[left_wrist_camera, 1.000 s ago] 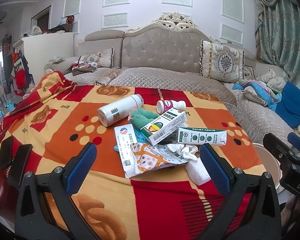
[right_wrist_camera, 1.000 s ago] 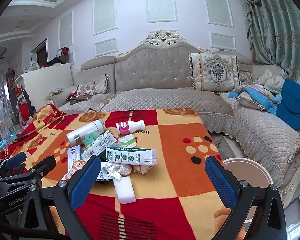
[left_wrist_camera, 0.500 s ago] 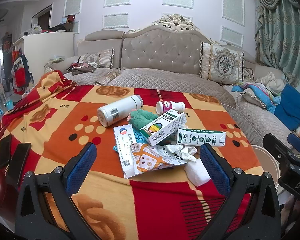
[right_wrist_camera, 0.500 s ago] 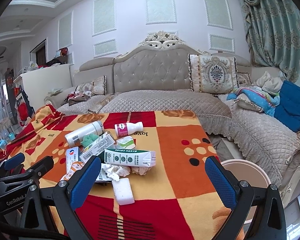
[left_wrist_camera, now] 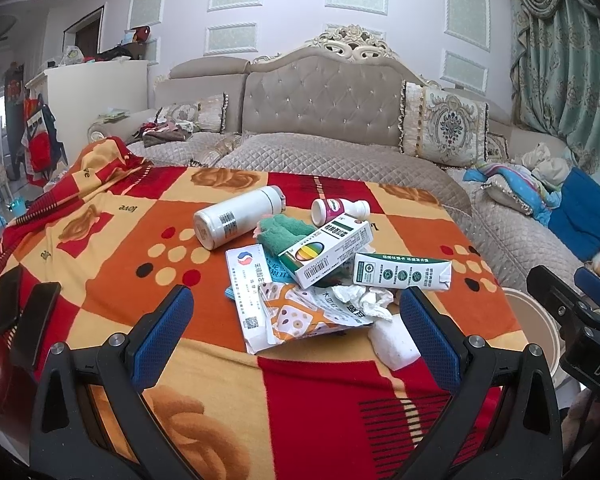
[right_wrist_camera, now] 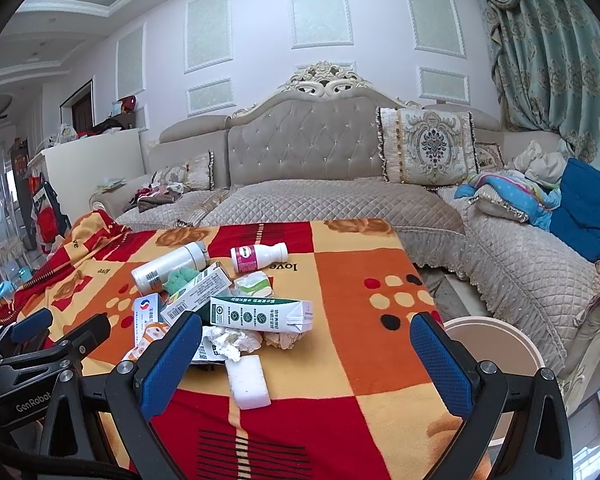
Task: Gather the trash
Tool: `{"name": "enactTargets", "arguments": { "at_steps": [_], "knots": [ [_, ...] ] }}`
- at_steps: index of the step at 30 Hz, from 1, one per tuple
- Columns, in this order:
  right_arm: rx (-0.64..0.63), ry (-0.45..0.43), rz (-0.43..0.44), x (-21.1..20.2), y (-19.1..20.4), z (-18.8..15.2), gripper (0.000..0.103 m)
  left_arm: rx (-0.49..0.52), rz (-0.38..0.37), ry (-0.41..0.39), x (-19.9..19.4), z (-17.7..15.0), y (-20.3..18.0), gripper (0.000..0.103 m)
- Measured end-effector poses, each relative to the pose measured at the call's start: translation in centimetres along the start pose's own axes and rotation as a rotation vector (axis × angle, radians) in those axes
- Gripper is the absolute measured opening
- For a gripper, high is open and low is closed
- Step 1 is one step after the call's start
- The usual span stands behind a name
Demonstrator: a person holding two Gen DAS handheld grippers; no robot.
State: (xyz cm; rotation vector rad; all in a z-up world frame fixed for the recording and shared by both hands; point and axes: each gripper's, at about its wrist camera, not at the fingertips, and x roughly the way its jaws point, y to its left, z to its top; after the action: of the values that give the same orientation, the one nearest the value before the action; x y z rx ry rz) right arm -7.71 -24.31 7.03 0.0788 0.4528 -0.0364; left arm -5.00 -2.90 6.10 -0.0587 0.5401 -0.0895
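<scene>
Looks like we haven't picked up anything yet, both the left gripper (left_wrist_camera: 296, 334) and right gripper (right_wrist_camera: 306, 360) are spread wide and empty, with the trash pile (left_wrist_camera: 320, 276) sitting on the blanket (left_wrist_camera: 112, 264) beside the bin (right_wrist_camera: 496, 344).

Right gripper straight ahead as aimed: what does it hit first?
Probably the blanket, just right of the green-and-white carton. The right gripper is open and above the blanket; depth is unclear.
</scene>
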Motion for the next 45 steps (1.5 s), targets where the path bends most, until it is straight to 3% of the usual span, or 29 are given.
{"name": "enactTargets", "arguments": {
  "at_steps": [45],
  "knots": [
    [-0.003, 0.08, 0.01, 1.8, -0.5, -0.9, 0.103, -0.031, -0.022, 0.069, 1.7, -0.5, 1.0, 0.102]
  ]
}}
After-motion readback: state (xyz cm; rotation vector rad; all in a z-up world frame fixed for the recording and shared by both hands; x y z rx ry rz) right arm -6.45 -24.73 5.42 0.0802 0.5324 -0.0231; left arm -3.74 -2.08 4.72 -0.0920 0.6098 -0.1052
